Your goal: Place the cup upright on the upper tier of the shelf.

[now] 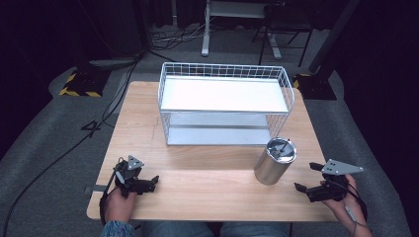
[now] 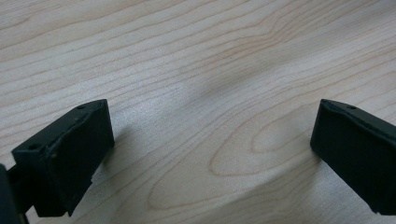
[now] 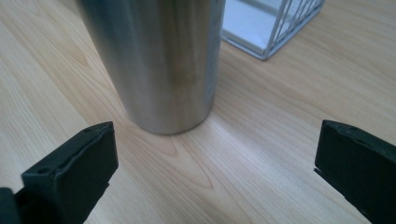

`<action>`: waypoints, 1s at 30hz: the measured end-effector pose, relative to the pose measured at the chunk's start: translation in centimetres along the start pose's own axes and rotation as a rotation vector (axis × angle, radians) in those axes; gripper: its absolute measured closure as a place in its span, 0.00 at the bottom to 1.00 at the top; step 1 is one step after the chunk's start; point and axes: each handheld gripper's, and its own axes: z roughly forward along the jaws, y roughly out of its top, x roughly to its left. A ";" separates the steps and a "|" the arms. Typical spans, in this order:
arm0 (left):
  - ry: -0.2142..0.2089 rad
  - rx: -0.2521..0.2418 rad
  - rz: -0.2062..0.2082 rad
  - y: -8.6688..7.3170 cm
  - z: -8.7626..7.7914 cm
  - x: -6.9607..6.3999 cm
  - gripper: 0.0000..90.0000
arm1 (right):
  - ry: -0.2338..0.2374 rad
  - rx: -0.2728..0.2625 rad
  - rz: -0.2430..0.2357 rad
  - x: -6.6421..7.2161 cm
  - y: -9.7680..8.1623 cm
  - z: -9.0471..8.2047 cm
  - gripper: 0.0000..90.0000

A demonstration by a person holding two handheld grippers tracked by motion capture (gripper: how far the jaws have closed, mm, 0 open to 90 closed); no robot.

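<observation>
Wooden table (image 1: 148,123) seen from the high view, with a person's two hands entering at its near edge, each holding a two-jaw gripper. At about 8 o'clock on the tabletop, the left gripper (image 1: 154,180) lies low over the wood in the left hand (image 1: 118,200), its grey three-cornered plate facing up and its jaws pointing toward 3 o'clock. In the left gripper view the two black jaws stand wide apart, with nothing between them except bare wood grain (image 2: 201,102); they grip nothing. At 12 o'clock, toward the far half of the table, stands a white wire rack (image 1: 225,103) with a flat white upper shelf and a lower shelf beneath it, its open front facing the person. Just off the rack's near right corner, at about 4 o'clock on the table, a cylindrical steel tumbler (image 1: 274,162) stands upright on the wood, its lid on top; it is near the rack but apart from it. At about 5 o'clock, near the table's right corner, the right gripper (image 1: 306,177) is held in the right hand (image 1: 346,200), jaws pointing toward 9 o'clock at the tumbler. In the right gripper view the jaws are spread wide and hold nothing; the tumbler's brushed wall (image 3: 159,60) rises just beyond them, untouched, with a corner of the rack (image 3: 275,28) visible at 1 o'clock behind it.
</observation>
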 end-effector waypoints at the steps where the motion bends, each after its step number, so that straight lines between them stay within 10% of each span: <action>1: 0.000 0.000 0.000 0.0 0.0 0.0 0.00 | 0.006 -0.017 0.005 0.0 0.2 -0.2 0.00; 30: 0.000 0.000 0.000 0.0 0.0 0.0 0.00 | 0.010 -0.110 -0.021 2.7 4.8 0.3 0.00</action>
